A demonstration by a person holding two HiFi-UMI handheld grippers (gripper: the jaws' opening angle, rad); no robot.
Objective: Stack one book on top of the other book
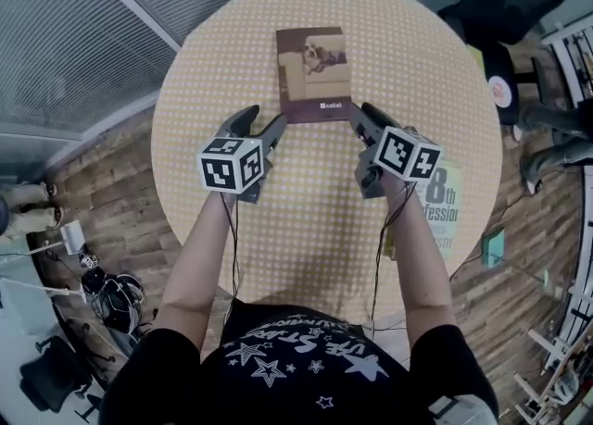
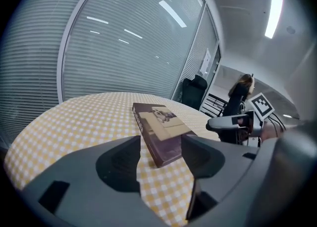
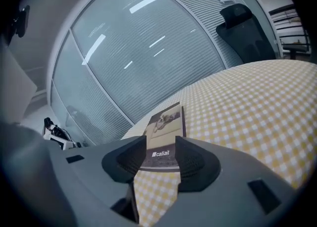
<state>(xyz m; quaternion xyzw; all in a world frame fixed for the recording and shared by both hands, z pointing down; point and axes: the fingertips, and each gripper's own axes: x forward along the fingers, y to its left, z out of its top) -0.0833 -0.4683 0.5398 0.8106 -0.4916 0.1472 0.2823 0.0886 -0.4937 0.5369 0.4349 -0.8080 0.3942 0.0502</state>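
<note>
Brown book (image 1: 313, 74) lies flat mid-worktop (image 1: 417, 62). The left tool (image 1: 261, 122) and right tool (image 1: 368, 118) flank its near corners, both wide open and holding nothing. A second book (image 1: 443, 215) lies at the right edge.

Open table (image 1: 213, 108) left, right and beyond the book (image 1: 313, 76)

Brown book (image 1: 313, 74) closed, flat, cover up, mid table (image 1: 213, 108); pale book (image 1: 443, 215) flat at right edge.

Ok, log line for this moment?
left tongs: open, by brown book near-left corner | right tongs: open, near-right corner | second book: beside right arm, unstacked
</note>
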